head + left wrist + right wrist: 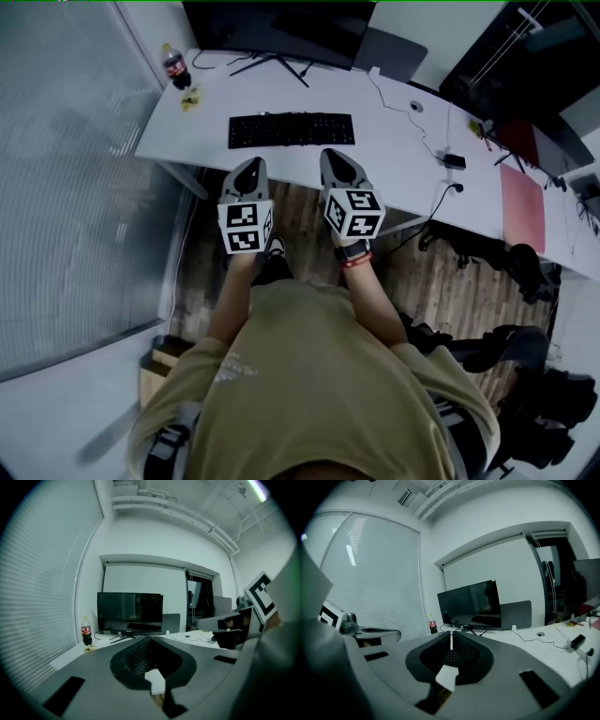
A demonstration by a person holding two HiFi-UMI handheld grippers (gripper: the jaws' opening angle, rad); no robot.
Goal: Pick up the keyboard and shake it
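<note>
A black keyboard [292, 129] lies flat on the white desk [394, 164], in front of a dark monitor [272, 28]. My left gripper [249, 169] hovers at the desk's near edge, just short of the keyboard's left half, jaws shut and empty. My right gripper [334, 160] is held beside it, below the keyboard's right end, also shut with nothing in it. In the left gripper view the left gripper [149, 639] points at the monitor [130, 612]; the keyboard is hidden behind the jaws. In the right gripper view the right gripper [451, 634] shows only a thin slit.
A cola bottle [175, 67] stands at the desk's far left corner beside the blinds-covered window [66, 178]. Cables and a small black adapter [455, 160] lie to the right. A red mat [522, 206] sits further right. Office chairs [525, 272] stand on the wooden floor.
</note>
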